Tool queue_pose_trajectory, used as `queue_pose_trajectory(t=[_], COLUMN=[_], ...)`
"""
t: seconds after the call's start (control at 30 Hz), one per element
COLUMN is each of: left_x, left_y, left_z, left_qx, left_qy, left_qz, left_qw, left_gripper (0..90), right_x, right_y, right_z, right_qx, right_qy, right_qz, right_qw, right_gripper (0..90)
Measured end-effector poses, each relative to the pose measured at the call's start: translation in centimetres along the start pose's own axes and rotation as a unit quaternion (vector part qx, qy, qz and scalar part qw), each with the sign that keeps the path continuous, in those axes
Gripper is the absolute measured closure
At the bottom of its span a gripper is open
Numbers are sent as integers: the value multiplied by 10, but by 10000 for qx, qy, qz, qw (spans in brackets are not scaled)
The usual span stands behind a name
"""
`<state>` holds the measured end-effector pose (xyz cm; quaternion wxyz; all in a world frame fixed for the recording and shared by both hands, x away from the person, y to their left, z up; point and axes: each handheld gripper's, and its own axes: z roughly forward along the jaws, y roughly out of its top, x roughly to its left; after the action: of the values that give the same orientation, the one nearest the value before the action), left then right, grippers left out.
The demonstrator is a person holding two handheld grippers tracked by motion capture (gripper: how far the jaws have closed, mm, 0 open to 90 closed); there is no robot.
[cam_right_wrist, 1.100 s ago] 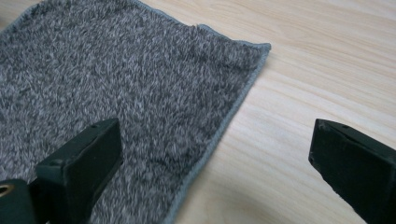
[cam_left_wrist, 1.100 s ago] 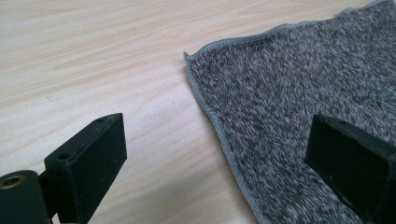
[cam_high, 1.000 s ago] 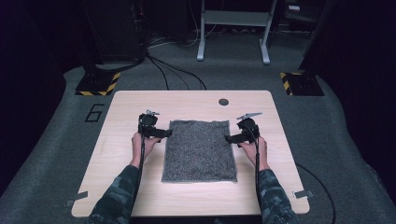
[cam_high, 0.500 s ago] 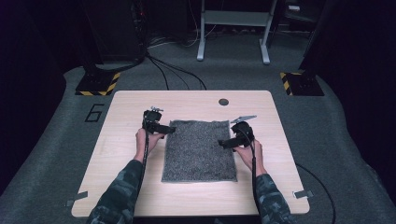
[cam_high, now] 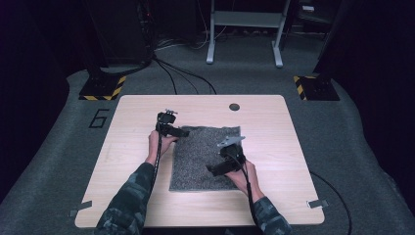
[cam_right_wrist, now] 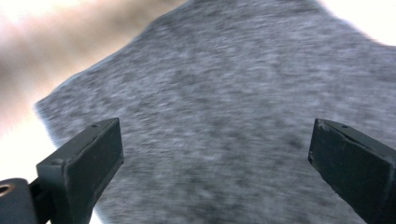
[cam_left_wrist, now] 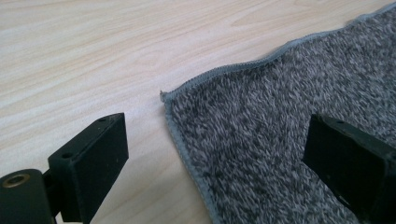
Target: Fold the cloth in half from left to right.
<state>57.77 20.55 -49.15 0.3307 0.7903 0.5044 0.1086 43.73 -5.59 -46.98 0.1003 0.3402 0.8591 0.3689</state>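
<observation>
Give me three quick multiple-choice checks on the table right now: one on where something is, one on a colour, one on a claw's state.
1. Where is the left claw?
A. At the far left corner of the towel
B. Over the dark round spot near the table's far edge
C. Off the table

2. What colour is the towel?
A. Red
B. Mottled grey
C. Yellow

3. What state is the right claw in?
A. Shut on the towel
B. Shut on nothing
C. Open over the towel

Answers:
1. A: the left gripper view shows the towel's stitched corner lying between the two jaws, on the wooden table.
2. B: the pile reads grey flecked with darker grey in all views.
3. C: the right gripper view shows both jaws wide apart with grey towel between them.
</observation>
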Motion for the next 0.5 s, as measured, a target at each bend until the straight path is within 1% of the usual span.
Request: queue_pose_trajectory(t=[0.07, 0.1, 0.13, 0.23, 0.27, 0.3, 0.33, 0.37, 0.43, 0.47, 0.5], left_x=[-1, -2, -1, -1, -1, 0, 0, 0, 2, 2, 3], left_y=[2, 3, 4, 6, 7, 7, 7, 8, 8, 8, 8], left_z=[3, 5, 7, 10, 11, 12, 13, 13, 15, 16, 17], left_qx=[13, -10, 18, 47, 51, 64, 70, 94, 90, 95, 130], left_qy=[9, 30, 29, 19, 25, 32, 23, 56, 51, 61, 59], left_qz=[-15, 8, 69, 21, 4, 29, -12, 17, -2, -48, -17], left_qw=[10000, 10000, 10000, 10000, 10000, 10000, 10000, 9999, 9999, 9999, 9999], left_gripper=[75, 77, 87, 95, 104, 106, 110, 119, 134, 140, 149], right_x=[12, 15, 22, 33, 36, 40, 44, 50, 57, 62, 67], right_y=[0, -1, -1, -1, -1, -1, -1, 0, 1, 2, 3], right_z=[5, 6, 10, 20, 22, 25, 27, 30, 35, 38, 41], right_qx=[10, 10, 39, 97, 107, 115, 129, 163, 210, 218, 244], right_qy=[76, 108, 167, 248, 298, 309, 361, 391, 447, 443, 493], right_qz=[-102, -99, -177, -315, -339, -356, -332, -388, -446, -504, -564], right_qw=[9999, 9999, 9997, 9992, 9989, 9988, 9987, 9984, 9978, 9975, 9969], right_gripper=[30, 30, 31, 33, 34, 35, 37, 37, 42, 45, 56])
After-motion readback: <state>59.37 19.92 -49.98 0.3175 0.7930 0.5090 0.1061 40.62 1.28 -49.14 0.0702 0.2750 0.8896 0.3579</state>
